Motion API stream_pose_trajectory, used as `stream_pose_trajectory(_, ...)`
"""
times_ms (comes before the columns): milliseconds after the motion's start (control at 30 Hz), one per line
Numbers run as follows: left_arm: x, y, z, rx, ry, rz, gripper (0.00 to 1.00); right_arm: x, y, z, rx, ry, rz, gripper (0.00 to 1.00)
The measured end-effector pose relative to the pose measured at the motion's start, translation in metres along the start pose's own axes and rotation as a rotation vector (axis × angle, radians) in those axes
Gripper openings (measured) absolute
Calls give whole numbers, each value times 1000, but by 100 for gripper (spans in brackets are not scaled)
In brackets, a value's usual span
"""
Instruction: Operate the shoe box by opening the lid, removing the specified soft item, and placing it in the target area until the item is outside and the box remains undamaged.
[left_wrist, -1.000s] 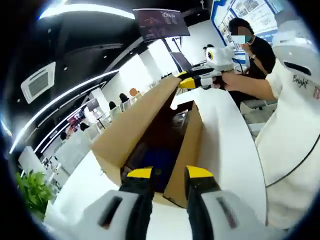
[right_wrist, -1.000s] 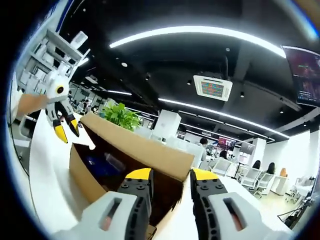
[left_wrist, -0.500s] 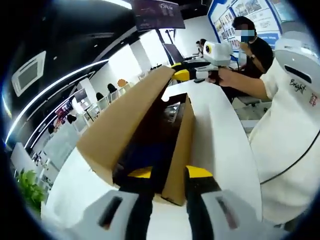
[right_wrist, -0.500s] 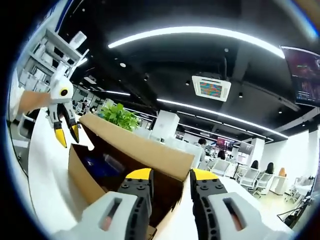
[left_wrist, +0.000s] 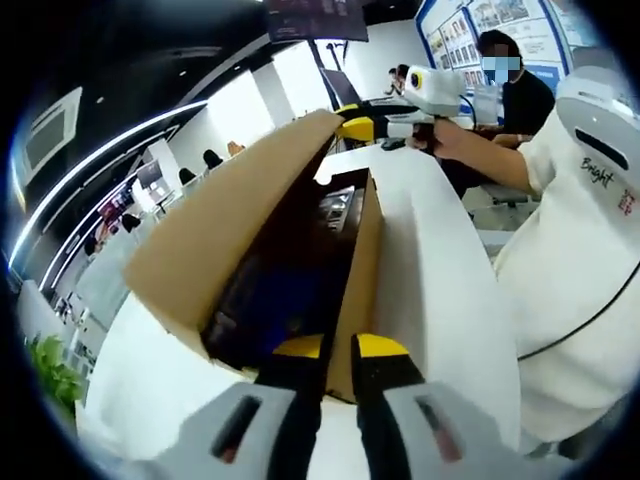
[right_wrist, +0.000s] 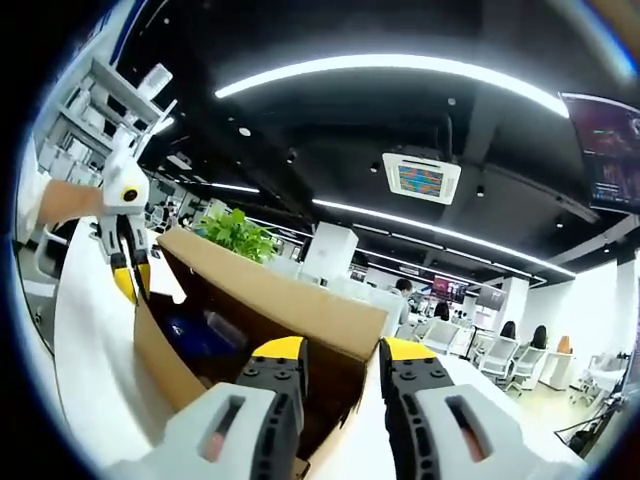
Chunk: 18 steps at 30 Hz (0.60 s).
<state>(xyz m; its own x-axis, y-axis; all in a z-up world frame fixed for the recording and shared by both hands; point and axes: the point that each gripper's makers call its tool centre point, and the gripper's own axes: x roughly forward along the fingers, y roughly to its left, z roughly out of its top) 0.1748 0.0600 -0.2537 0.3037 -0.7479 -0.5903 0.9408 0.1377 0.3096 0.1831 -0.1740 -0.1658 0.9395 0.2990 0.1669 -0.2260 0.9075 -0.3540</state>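
So the box (left_wrist: 250, 250) sits on the white table (left_wrist: 440, 260) between the two grippers, its lid (right_wrist: 270, 290) tipped up and something dark blue (right_wrist: 195, 335) lying inside. The left gripper (left_wrist: 338, 348) has its jaws nearly together, pinching the near end wall of the box. At the far end, the right gripper (right_wrist: 338, 350) stands with jaws apart, the lid's edge just in front of them; I cannot tell whether they touch it. A plant (right_wrist: 240, 232) stands beyond.
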Motion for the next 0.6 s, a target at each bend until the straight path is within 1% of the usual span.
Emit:
stream_pose_trajectory(100, 2, 1, -2, -15, 14, -6, 9, 0, 0, 0, -3, 0, -1, 28)
stream_pose_trajectory(300, 4, 2, -3, -20, 35, -17, 8, 1, -1, 0, -1, -2, -3, 28)
stream_pose_trajectory(400, 7, 0, -5, -7, 50, -17, 8, 2, -2, 1, 5, -5, -7, 28)
stream_pose_trajectory(533, 6, 2, -5, -4, 66, -14, 7, 3, -2, 0, 3, -4, -10, 28)
stream_pose_trajectory(567, 7, 1, -5, -8, 79, -17, 7, 2, -2, 0, 2, -5, -11, 28)
stream_pose_trajectory(600, 8, 1, -6, 6, 91, -18, 7, 2, -2, 0, 4, -5, -11, 28)
